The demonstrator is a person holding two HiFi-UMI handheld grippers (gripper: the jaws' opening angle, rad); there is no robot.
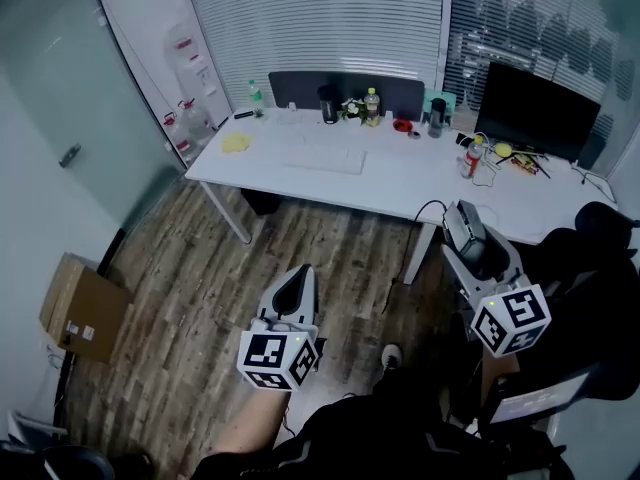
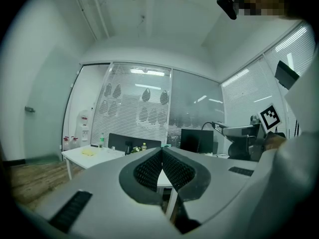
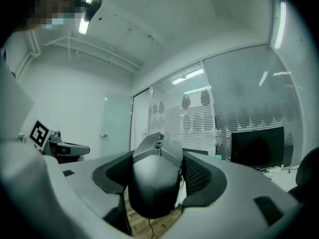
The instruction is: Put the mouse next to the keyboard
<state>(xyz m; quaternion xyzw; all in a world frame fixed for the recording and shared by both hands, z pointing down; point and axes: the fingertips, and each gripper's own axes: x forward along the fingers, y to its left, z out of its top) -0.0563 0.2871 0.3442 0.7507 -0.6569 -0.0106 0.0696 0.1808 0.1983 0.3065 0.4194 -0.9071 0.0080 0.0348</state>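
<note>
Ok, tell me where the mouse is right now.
The mouse sits clamped in the right gripper, at the head view's right, short of the white desk and far from the keyboard on it.

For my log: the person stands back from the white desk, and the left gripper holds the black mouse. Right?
No. The right gripper holds the black mouse, as the right gripper view shows; the left gripper is shut and empty. The rest stands.
</note>
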